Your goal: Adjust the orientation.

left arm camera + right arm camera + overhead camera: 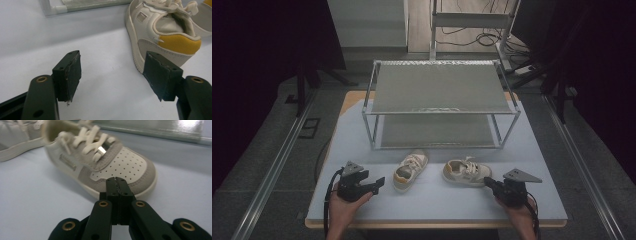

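Note:
Two small white-and-grey sneakers with yellow heels lie on the pale table. The left shoe [410,170] [160,30] points toward the rack, its heel toward me. The right shoe [466,172] [100,160] lies sideways with its toe to the right. My left gripper [379,183] [113,75] is open just left of the left shoe's heel, nothing between its jaws. My right gripper [488,183] [116,185] is shut and empty, its tips right at the right shoe's toe cap.
A two-tier metal rack [439,107] with mesh shelves stands at the back of the table [362,210]. Rails run along both sides of the floor, and cables lie behind the rack.

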`<state>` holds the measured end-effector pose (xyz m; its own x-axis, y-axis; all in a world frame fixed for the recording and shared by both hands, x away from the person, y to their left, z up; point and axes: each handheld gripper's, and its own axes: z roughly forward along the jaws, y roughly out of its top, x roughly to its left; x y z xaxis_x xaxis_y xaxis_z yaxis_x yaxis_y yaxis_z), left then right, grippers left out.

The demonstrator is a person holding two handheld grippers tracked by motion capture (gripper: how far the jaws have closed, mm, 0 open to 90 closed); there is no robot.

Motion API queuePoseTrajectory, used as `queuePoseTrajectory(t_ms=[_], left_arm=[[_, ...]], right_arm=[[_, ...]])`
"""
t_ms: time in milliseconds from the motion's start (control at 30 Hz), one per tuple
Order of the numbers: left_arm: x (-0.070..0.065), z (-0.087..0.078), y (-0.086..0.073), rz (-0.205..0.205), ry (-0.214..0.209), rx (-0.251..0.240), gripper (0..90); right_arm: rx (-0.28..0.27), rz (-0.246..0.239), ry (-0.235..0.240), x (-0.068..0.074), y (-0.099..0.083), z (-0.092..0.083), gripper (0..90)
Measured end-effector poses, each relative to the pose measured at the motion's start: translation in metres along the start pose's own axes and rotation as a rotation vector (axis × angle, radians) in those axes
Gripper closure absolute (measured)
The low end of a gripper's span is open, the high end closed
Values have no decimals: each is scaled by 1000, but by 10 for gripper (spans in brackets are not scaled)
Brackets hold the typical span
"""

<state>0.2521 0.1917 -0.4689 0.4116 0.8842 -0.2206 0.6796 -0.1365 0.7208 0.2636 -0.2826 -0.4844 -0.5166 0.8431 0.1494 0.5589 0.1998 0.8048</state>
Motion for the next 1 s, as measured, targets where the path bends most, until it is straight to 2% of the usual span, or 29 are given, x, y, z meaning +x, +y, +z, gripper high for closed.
queuePoseTrajectory(t_ms=[433, 633, 733, 833, 1000], left_arm=[[-3, 5, -2, 12, 1, 18, 307], [-4, 6, -2, 13, 2, 18, 307], [-3, 4, -3, 10, 4, 15, 306], [-1, 1, -2, 6, 4, 6, 306], [-1, 1, -2, 1, 3, 4, 307]], right_arm=[[0, 29, -60, -26, 20, 23, 892], [-13, 24, -57, -27, 23, 26, 891], [-32, 14, -52, -23, 23, 15, 891], [-66, 2, -37, -12, 24, -3, 891], [-119, -58, 24, 18, 29, -29, 891]])
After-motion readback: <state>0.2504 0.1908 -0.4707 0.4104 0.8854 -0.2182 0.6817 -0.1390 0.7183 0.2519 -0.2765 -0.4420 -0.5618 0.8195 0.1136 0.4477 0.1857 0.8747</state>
